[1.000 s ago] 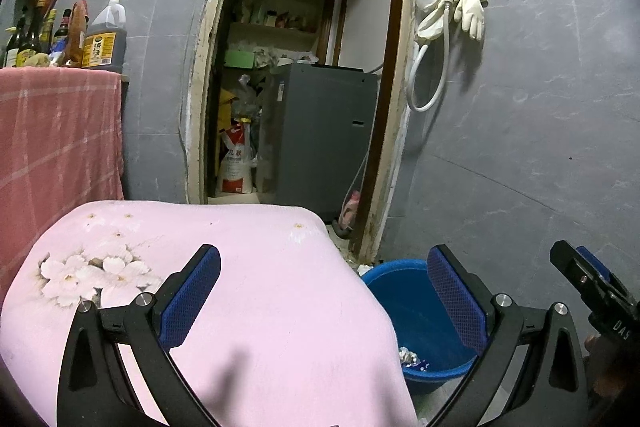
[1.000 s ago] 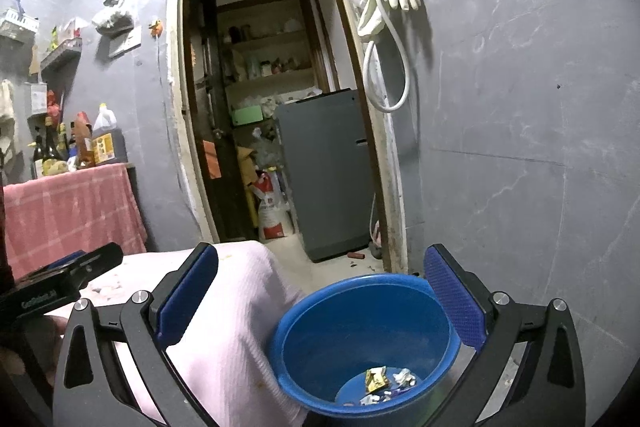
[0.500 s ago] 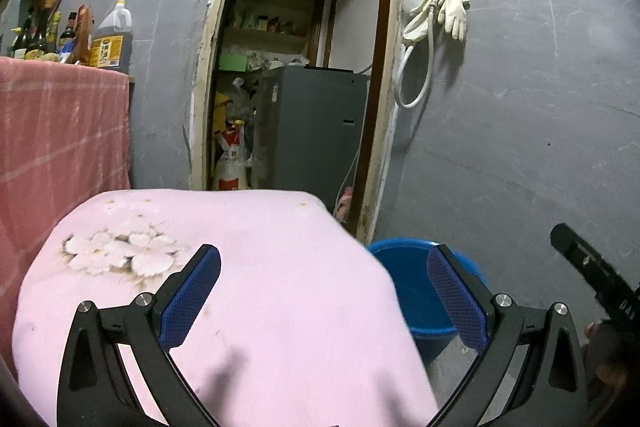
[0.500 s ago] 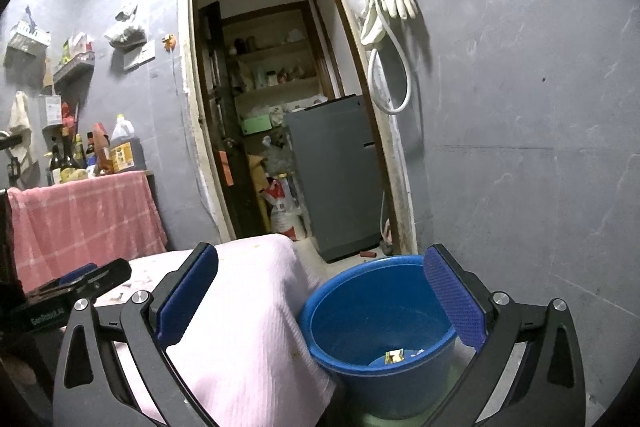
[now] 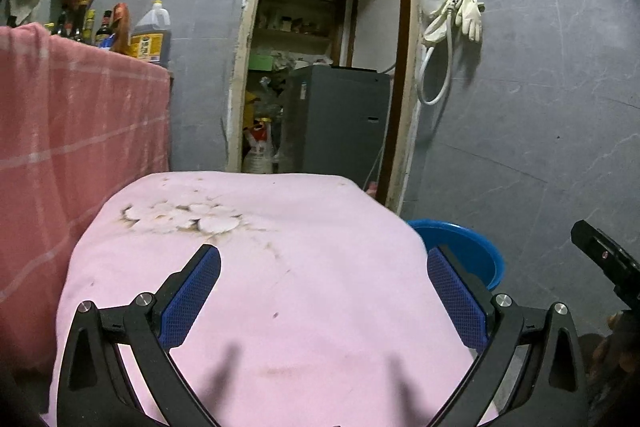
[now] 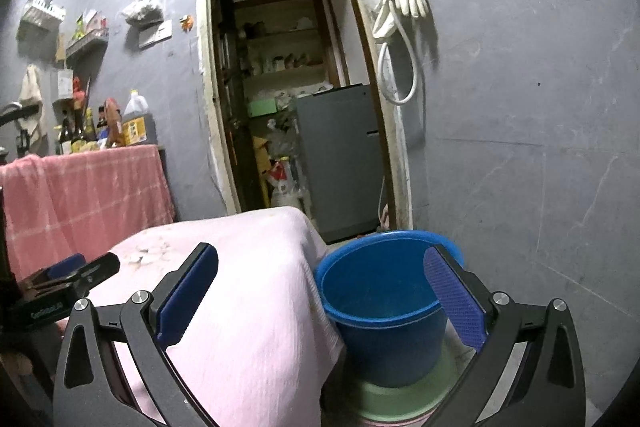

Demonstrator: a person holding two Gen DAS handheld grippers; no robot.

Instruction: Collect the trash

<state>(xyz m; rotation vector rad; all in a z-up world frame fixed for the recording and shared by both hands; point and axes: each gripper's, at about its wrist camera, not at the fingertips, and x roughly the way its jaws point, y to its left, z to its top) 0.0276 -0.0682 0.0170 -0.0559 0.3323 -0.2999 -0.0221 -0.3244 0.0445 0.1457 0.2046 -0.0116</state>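
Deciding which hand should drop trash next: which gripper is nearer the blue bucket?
Right. The right gripper hovers just short of the blue bucket, its right finger overlapping the rim. The left gripper is over the pink cloth, the bucket beyond its right finger.

Pink cloth [image 5: 304, 279] covers table; bucket [image 6: 384, 303] beside
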